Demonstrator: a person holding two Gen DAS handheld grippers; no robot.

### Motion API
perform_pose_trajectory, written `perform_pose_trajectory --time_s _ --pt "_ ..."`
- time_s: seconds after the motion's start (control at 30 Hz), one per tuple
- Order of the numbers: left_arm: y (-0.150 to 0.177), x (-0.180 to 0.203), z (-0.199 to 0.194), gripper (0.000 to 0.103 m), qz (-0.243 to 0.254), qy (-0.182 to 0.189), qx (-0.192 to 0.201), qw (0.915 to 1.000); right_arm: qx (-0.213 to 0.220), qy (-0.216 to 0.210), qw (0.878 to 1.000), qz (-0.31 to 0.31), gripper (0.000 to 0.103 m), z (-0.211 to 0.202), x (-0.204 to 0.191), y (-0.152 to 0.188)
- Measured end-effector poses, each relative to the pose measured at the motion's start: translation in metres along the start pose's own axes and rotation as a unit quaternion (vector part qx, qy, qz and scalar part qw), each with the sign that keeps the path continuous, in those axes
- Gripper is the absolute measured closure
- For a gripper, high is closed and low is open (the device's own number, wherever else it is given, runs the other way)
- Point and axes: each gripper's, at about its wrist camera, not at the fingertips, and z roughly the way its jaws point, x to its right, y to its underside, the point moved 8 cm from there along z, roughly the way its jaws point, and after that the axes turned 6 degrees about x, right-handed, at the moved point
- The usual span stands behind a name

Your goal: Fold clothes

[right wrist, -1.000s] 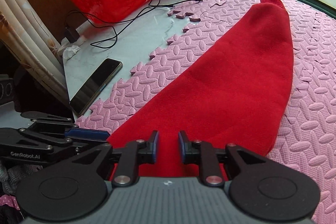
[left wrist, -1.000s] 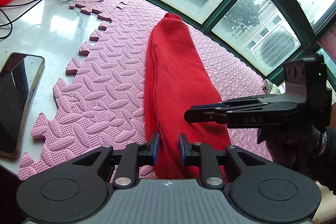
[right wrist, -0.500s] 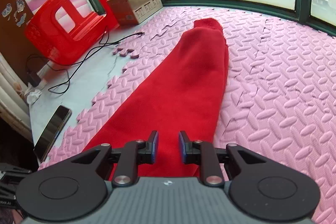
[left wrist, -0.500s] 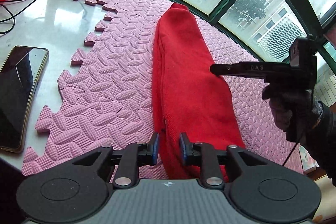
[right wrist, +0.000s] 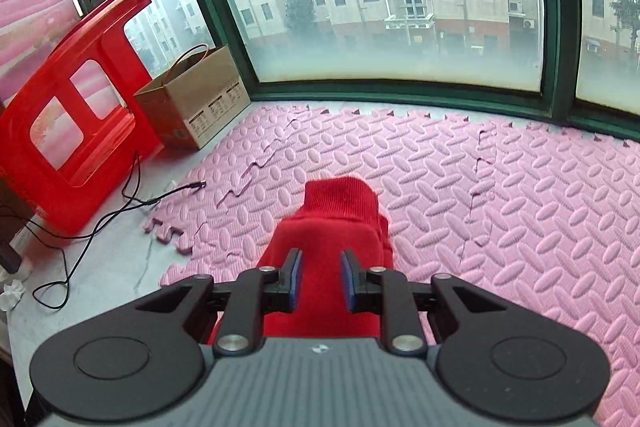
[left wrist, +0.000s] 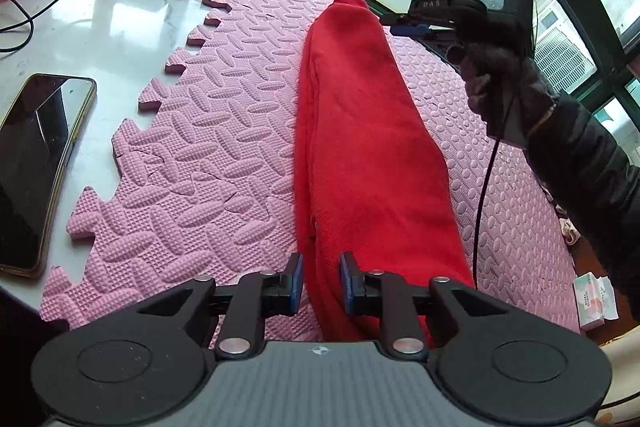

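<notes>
While red garment (left wrist: 360, 147) lies lengthwise (folded), left gripper (left wrist: 320, 283) hovers above.

The garment (left wrist: 360, 147) is plain bright red, with a ribbed cuff (right wrist: 340, 195) of the same red. The foam mat (left wrist: 208, 131) beneath is pink, embossed with ovals in a crisscross; at 3 o'clock of the garment its pattern turns to small dots. The worktop (left wrist: 100, 27) is white marble with faint grey veins. The stool (right wrist: 76, 115) is glossy red, the box (right wrist: 200, 99) brown, the phone (left wrist: 32, 163) black with a gold rim. Window frames (right wrist: 400, 91) are dark green.

Pink foam mats (right wrist: 460, 187) meet green-framed bay windows (right wrist: 396, 93) in grey daylight.
</notes>
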Motion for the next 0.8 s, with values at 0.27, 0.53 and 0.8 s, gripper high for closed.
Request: perform_pose_trajectory --time_s 0.27,0.53,0.8 --pt "0.003 -0.003 0.0 0.083 -0.002 0.0 -0.003 1.0 -0.033 0.008 0.999 -0.012 0.082 0.027 -0.005 0.007" --pt "0.0 -0.003 -0.002 0.082 -0.002 0.0 -0.001 1.0 -0.06 -0.001 0.998 -0.033 0.082 0.013 -0.009 0.026" --pt "0.0 0.014 -0.017 0.06 0.021 0.012 0.009 0.9997 -0.054 -0.008 0.997 -0.053 0.082 -0.033 -0.008 0.027"
